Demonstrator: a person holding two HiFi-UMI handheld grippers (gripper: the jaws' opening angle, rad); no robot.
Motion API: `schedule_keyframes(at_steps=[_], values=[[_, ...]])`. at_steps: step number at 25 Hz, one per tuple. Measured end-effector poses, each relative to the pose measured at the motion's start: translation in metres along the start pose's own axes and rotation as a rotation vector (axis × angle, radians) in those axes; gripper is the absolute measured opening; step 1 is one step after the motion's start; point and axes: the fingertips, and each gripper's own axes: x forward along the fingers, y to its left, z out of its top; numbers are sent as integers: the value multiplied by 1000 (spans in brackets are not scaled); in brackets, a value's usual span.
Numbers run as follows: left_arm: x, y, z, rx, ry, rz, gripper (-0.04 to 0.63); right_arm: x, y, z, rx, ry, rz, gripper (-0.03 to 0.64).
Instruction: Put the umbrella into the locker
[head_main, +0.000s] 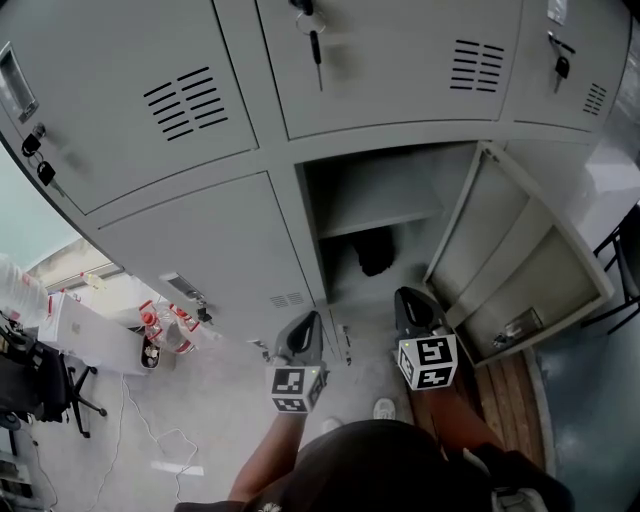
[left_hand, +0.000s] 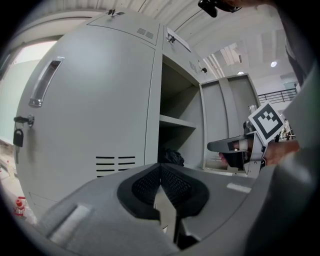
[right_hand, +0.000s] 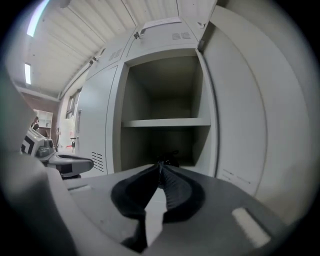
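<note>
The black folded umbrella (head_main: 375, 252) lies in the lower part of the open locker compartment (head_main: 345, 190), under the shelf (head_main: 385, 218). It also shows as a dark bundle, the umbrella (left_hand: 171, 156), in the left gripper view, and partly behind the jaw tips as the umbrella (right_hand: 171, 155) in the right gripper view. My left gripper (head_main: 303, 330) is shut and empty, in front of the closed door beside the opening. My right gripper (head_main: 408, 300) is shut with nothing between its jaws, facing the opening and apart from the umbrella. The locker door (head_main: 520, 270) is swung open to the right.
Closed locker doors (head_main: 200, 250) surround the opening, and keys (head_main: 316, 45) hang from the upper locks. On the floor at the left are a white box (head_main: 100, 335), red-and-white items (head_main: 160, 325), a black office chair (head_main: 45, 385) and a cable (head_main: 160, 440). A wooden board (head_main: 510, 385) lies at the right.
</note>
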Motion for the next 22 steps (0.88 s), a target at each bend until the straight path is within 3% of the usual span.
schedule_keyframes(at_steps=[2, 22], values=[[0, -3, 1, 6, -3, -7, 5, -3, -1, 2, -5, -13, -1, 5], [3, -23, 4, 0, -23, -19, 5, -21, 3, -5, -54, -19, 6, 3]])
